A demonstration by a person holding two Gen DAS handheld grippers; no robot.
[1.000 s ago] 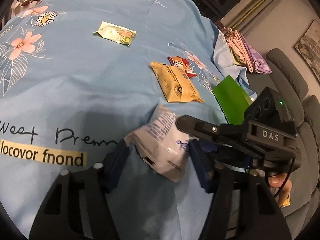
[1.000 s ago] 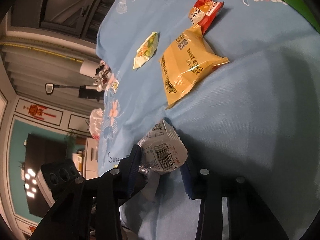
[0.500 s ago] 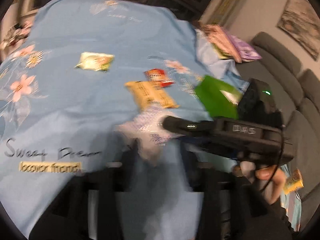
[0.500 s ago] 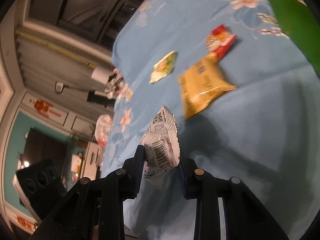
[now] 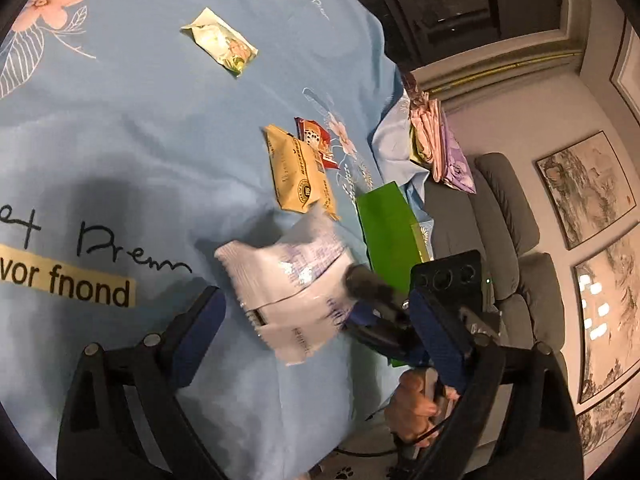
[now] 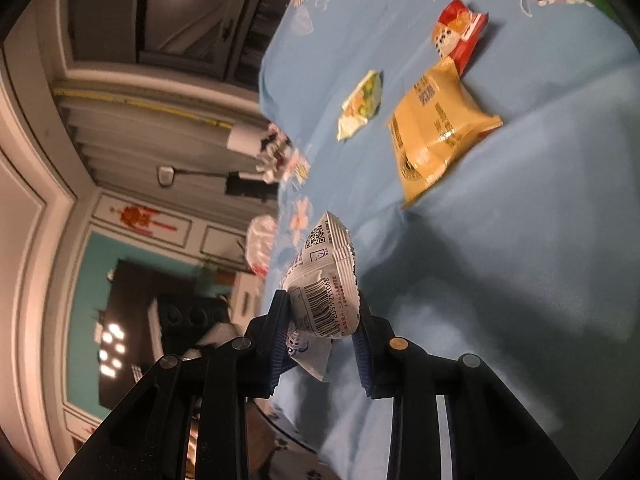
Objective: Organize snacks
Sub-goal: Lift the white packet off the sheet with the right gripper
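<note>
blue floral cloth (image 5: 140, 140) covers the worktop. left tool (image 5: 320, 320) has just been opening and now stands wide, clear of the white packet (image 5: 292, 280); right tool (image 6: 320, 332) stays clamped on it, held above the cloth.

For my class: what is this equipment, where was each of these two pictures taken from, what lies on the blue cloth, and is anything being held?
There is no robot here. A person holds a hand-operated two-finger gripper in each hand, and each gripper carries a wide-angle camera looking forward along its fingers. That is why the dark fingers fill the bottom of each picture.

One picture is from the left gripper, the other from the right gripper. The left view also shows the right gripper and the hand holding it.

On the blue flowered cloth lie a yellow packet, a red packet touching it, and a pale green packet further away. A green bag sits near the cloth's edge.

The right gripper is shut on a white packet. The left gripper's jaws have just been opening; they stand wide on either side of that packet without pressing it.
</note>
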